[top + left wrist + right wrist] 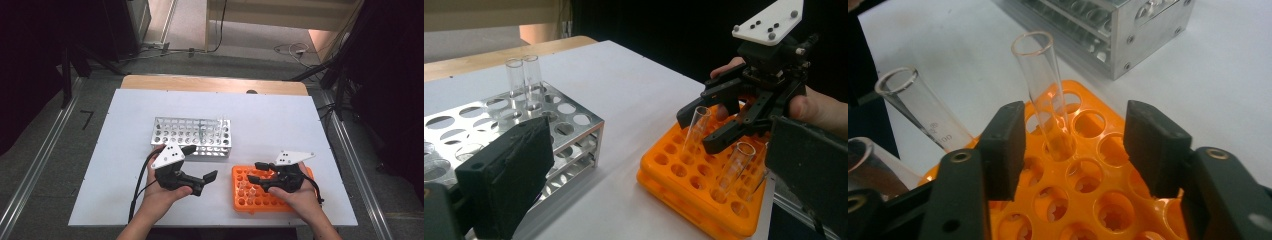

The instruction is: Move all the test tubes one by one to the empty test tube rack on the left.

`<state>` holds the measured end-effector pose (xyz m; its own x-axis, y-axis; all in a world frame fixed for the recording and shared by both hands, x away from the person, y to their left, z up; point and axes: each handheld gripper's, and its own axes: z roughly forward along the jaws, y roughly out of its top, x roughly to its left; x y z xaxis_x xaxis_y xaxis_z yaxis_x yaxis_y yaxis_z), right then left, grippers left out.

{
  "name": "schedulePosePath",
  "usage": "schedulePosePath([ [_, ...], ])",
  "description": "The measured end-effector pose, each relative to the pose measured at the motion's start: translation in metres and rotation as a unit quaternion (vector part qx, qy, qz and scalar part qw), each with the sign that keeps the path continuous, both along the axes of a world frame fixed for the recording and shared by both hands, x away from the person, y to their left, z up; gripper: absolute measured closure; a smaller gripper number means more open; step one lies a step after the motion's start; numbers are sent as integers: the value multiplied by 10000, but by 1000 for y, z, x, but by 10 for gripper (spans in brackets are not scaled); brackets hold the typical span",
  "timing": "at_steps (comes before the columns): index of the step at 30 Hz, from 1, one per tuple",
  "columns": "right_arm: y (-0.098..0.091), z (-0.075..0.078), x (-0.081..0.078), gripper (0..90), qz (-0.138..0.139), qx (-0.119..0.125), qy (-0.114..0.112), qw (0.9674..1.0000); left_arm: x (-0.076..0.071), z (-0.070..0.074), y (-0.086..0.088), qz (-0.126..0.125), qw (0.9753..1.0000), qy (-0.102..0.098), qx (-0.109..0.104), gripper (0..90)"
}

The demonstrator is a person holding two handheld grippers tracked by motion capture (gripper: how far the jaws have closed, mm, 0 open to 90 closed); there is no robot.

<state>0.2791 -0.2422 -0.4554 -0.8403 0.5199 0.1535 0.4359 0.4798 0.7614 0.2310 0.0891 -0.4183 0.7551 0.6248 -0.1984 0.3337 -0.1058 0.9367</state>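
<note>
The work in hand appears to be moving glass tubes from the orange rack [267, 192] to the metal rack [192, 136] farther back on the bench [280, 120]. Two tubes [524, 75] already stand upright side by side in the metal rack, so part of the transfer looks done. At least two more remain tilted in the orange rack, and the right gripper view catches a third at its left edge. The right tool [1074, 145] has its jaws partly closed around the nearer tube [1045, 95], one pad on each side, but neither pad presses on the glass; this tube is not yet gripped or lifted. The left tool [196, 167] hovers between the two racks, jaws wide, holding nothing. The full tube count is uncertain: clear glass is hard to pick out from above, and the right hand [295, 195] covers part of the orange rack.
</note>
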Motion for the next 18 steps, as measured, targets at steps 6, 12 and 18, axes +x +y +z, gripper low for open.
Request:
schedulePosePath([
  [6, 6, -1, 1, 521, 65, -122, -18, 9999, 0, 0, 1, 13, 10000, 5, -11, 0],
  [12, 11, -2, 0, 592, 157, -265, -52, 9995, 0, 0, 1, 20, 10000, 16, -2, 0],
  [18, 14, -3, -1, 629, 155, -454, -97, 9988, 0, 1, 1, 27, 10000, 4, -8, 0],
])
